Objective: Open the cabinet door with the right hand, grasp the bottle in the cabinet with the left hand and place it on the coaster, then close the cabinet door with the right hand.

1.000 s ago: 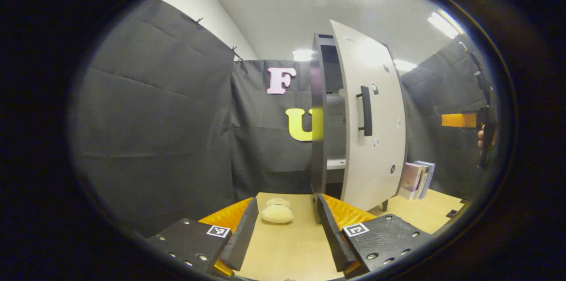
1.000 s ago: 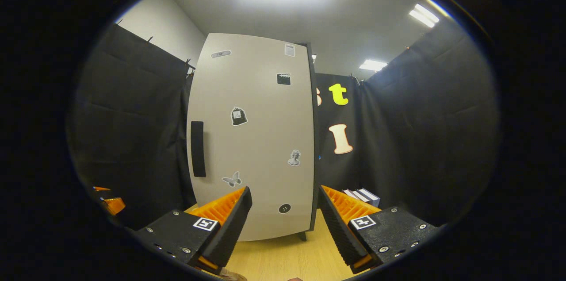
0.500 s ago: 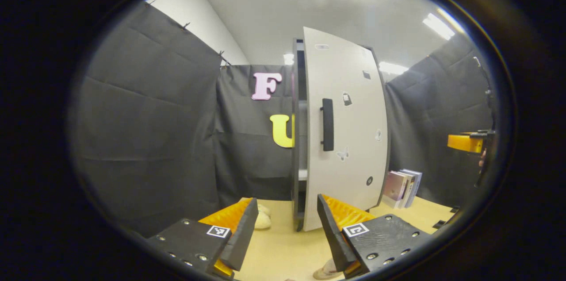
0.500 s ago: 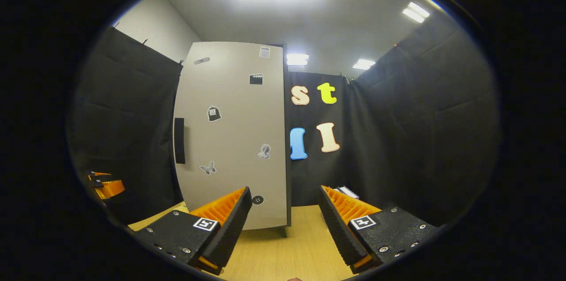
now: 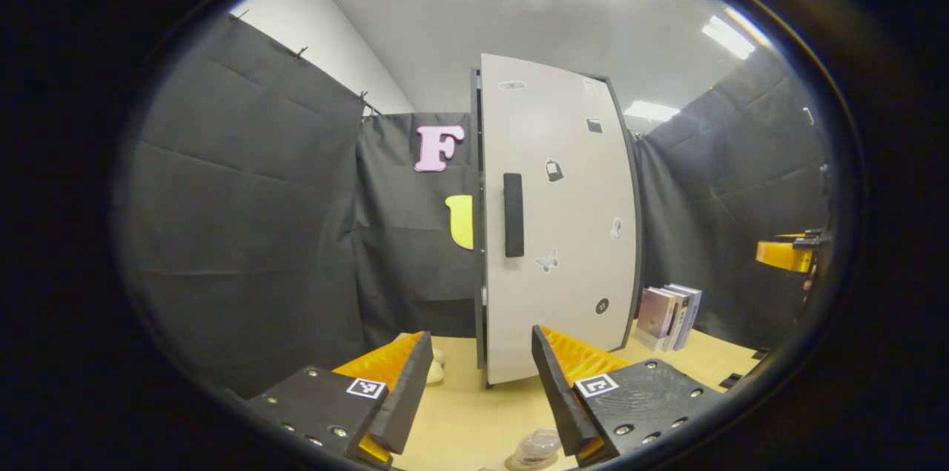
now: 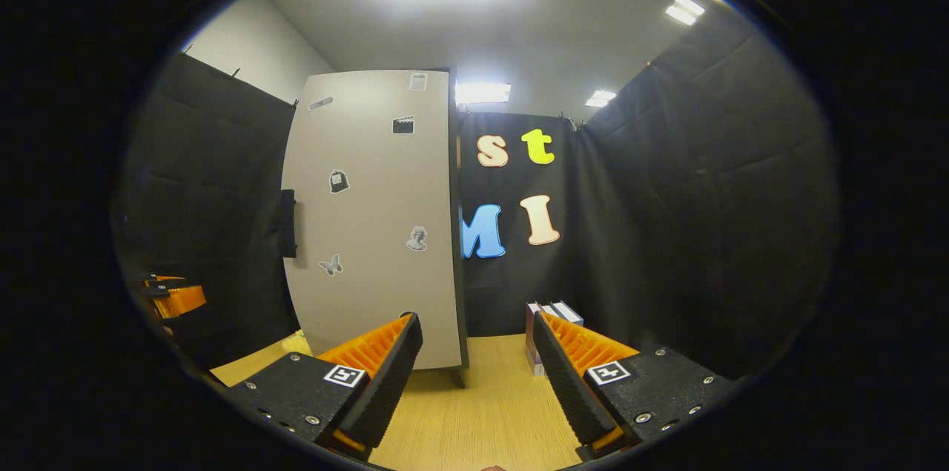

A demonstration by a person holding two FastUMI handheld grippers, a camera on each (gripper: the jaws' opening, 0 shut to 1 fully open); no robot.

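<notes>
Bottle and coaster sit at the bottom edge of the left gripper view, low between the fingers — a clear bottle seen from above, resting on a pale round coaster on the wooden tabletop. Above them, at the centre of the frame, the cabinet door stands all but flush with the dark cabinet frame, its black vertical handle near the left edge and small stickers scattered across the pale panel. The left gripper holds nothing, its jaws standing well apart. A pale soft object lies on the table just left of the cabinet's foot, partly hidden behind the left finger. A few books stand upright at the right of the cabinet. At the far right edge of that frame the right gripper shows as a small shape.

In the right gripper view, the door fills the left-centre, with the handle at its left edge and the books low at centre, behind the right finger. The right gripper is clear of the door and empty — jaws wide apart over bare tabletop. The left gripper shows at the far left edge.
</notes>
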